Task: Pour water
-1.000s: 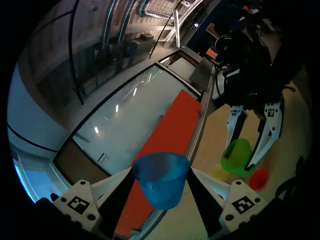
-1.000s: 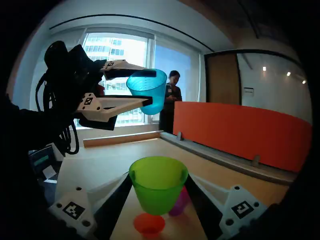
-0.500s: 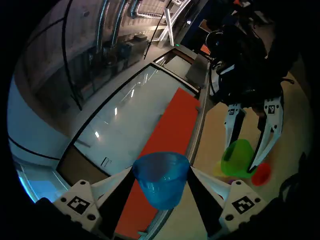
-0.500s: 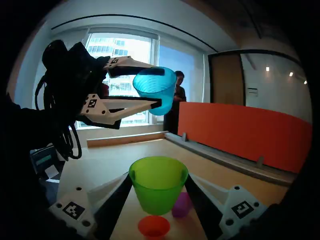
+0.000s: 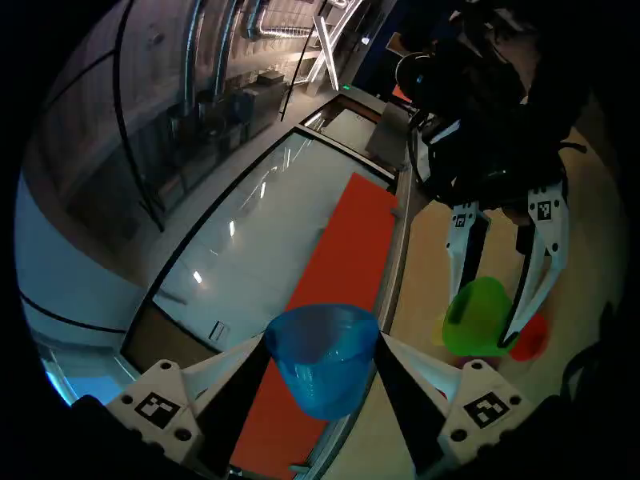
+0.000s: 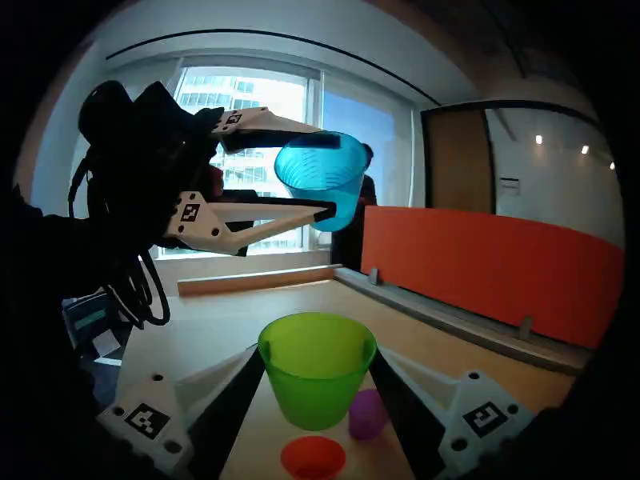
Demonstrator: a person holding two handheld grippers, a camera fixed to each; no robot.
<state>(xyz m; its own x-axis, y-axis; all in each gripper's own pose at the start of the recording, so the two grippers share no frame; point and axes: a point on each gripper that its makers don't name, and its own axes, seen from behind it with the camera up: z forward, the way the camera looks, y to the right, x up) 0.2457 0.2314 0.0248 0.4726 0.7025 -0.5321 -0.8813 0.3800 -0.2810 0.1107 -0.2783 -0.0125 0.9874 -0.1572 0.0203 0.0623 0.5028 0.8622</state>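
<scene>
A pale wooden table [image 6: 232,324] carries a small red-orange plastic cup [image 6: 313,458] standing mouth up, with a small purple plastic cup [image 6: 367,413] just beside it. A grey rail [image 6: 448,314] and orange partition panel [image 6: 496,264] border its far edge.

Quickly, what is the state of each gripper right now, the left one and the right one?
Left gripper: closed, holding the blue cup.
Right gripper: closed, holding the green cup.
</scene>
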